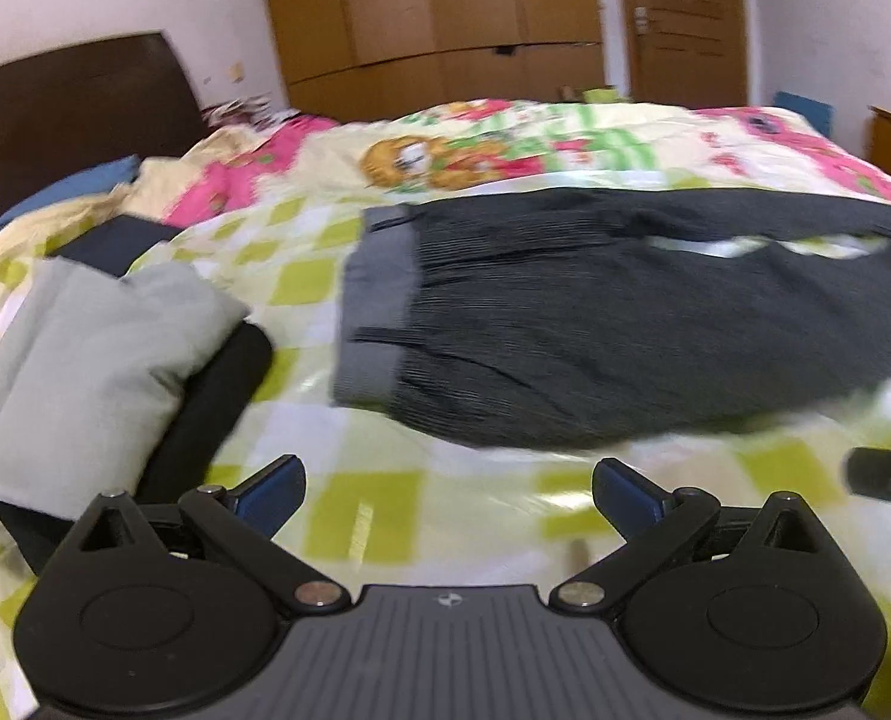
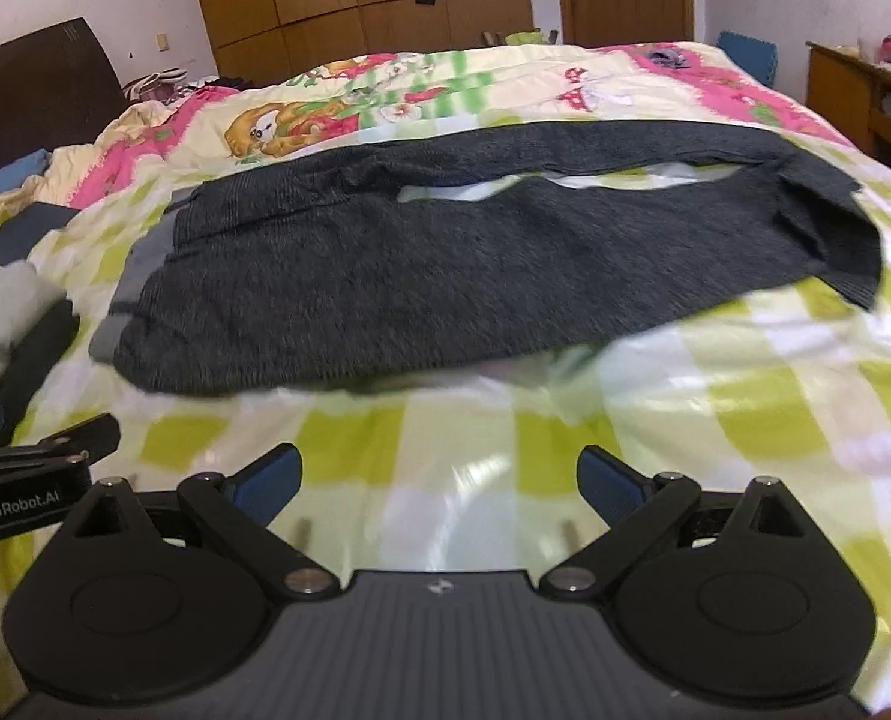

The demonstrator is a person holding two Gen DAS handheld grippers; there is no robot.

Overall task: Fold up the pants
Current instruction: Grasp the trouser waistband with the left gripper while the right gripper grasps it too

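Pants (image 2: pixel 385 276) lie flat beyond both grippers, left gripper (image 1: pixel 448 495) and right gripper (image 2: pixel 439 483), jaws spread, empty; we must next grasp the near edge

Dark grey ribbed pants (image 2: pixel 385 276) lying spread flat across the bed (image 2: pixel 505 450), lighter grey waistband (image 1: pixel 373 306) sitting at the left, legs running right. Narrow gap showing between the two legs; leg ends at the far right lying rumpled and partly turned over.

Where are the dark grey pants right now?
The pants lie spread flat on the checked bedspread, ahead of both open grippers, with folded clothes to their left.
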